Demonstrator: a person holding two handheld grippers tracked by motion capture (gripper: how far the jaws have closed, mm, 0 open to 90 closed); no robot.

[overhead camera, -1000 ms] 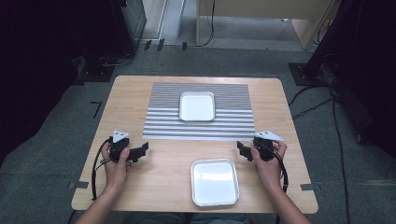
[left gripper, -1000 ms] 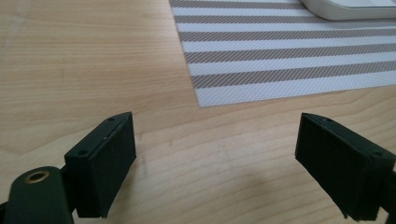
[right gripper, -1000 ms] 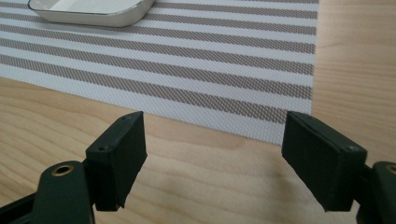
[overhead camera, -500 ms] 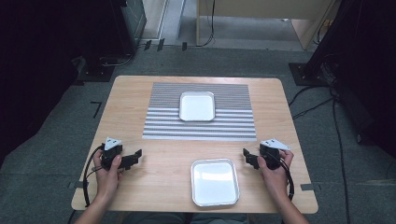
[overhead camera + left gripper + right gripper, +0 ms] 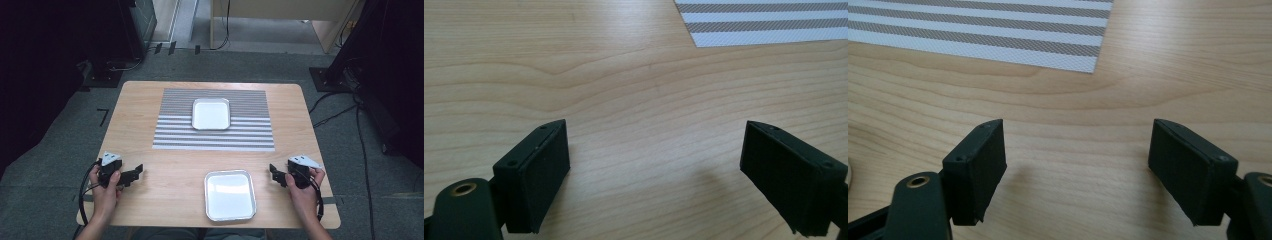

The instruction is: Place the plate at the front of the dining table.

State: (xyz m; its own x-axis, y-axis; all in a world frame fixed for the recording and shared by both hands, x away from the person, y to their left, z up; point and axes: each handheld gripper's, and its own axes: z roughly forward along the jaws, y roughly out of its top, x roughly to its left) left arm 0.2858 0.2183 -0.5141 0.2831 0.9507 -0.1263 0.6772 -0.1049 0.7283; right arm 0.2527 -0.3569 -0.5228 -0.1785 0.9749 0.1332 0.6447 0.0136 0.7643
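Note:
My left gripper (image 5: 136, 173) rests low over the wooden table (image 5: 170, 165) near its front left corner, held in a hand. Its jaws stand wide open with bare wood between them in the left gripper view, gripper (image 5: 654, 175). My right gripper (image 5: 274, 174) sits near the front right edge, also open and empty, gripper (image 5: 1075, 167). A white square tray (image 5: 229, 195) lies at the front centre between the two grippers. A second white tray (image 5: 211, 113) sits on a grey-and-white striped mat (image 5: 215, 135) at the back.
The striped mat's corner (image 5: 769, 25) shows ahead of the left gripper, and the mat's edge (image 5: 998, 35) ahead of the right. Cables trail from both grippers off the front edge. Dark equipment and floor cables surround the table.
Both hands have drawn the grippers back toward the front edge of the table and slightly outward. Both stay open and empty.

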